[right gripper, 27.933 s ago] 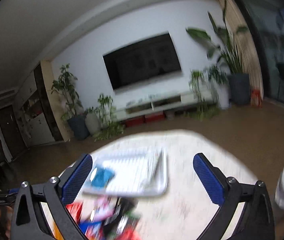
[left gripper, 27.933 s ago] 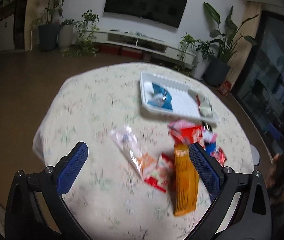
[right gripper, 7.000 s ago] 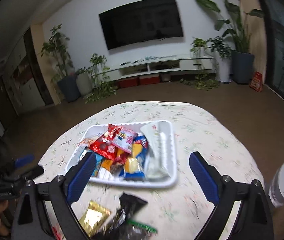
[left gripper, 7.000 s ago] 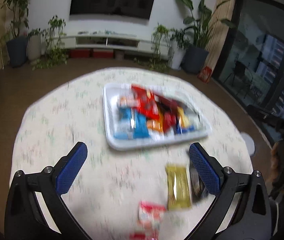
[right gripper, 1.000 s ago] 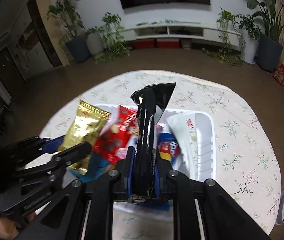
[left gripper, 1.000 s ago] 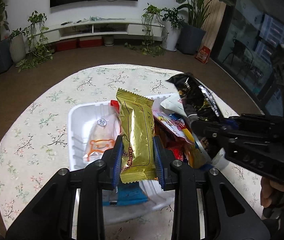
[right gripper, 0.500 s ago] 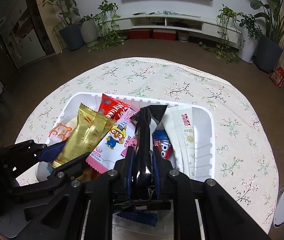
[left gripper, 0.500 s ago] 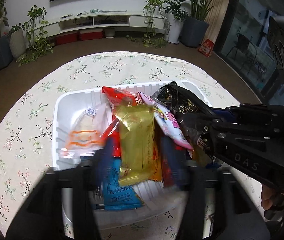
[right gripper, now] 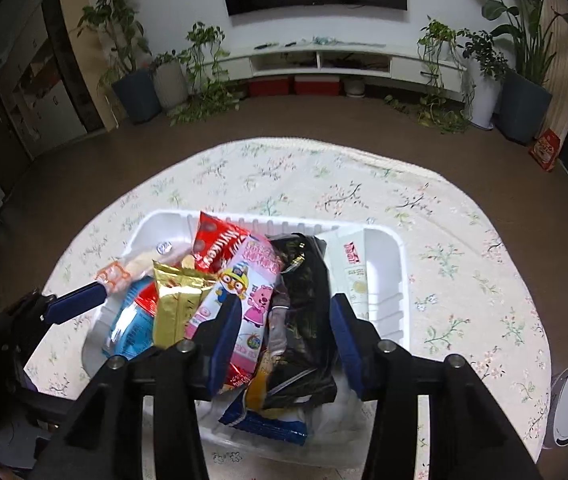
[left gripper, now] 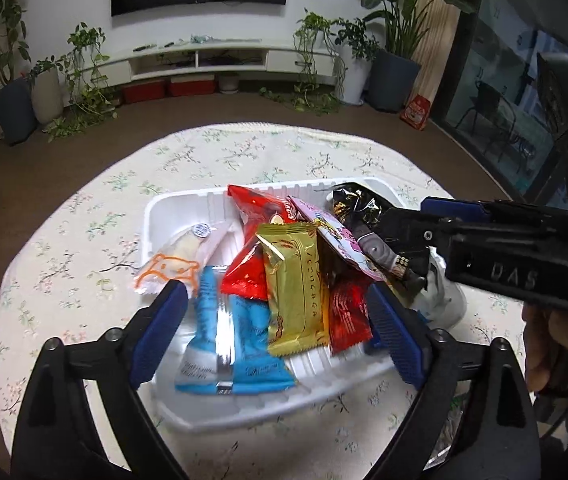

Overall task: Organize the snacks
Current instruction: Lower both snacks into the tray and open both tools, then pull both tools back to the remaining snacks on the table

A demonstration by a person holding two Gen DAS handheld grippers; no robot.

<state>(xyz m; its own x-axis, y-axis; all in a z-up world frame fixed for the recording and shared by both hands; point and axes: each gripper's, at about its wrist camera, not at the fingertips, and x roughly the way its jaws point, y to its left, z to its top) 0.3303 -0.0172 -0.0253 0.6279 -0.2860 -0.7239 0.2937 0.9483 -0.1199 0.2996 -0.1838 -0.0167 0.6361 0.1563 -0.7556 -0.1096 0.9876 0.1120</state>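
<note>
My left hand-held gripper (left gripper: 274, 324) is opening wide around the gold snack packet (left gripper: 295, 292), which lies loose in the white tray (left gripper: 172, 208) just ahead, its long axis along my fingers, while my right hand-held gripper (right gripper: 284, 328) opens off the black packet (right gripper: 303, 304).

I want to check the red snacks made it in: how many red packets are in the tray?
2 show in the left view, both in the white tray: a large red packet at the back middle, and a smaller red packet at the front, right of the gold packet. Others may be buried.
</note>
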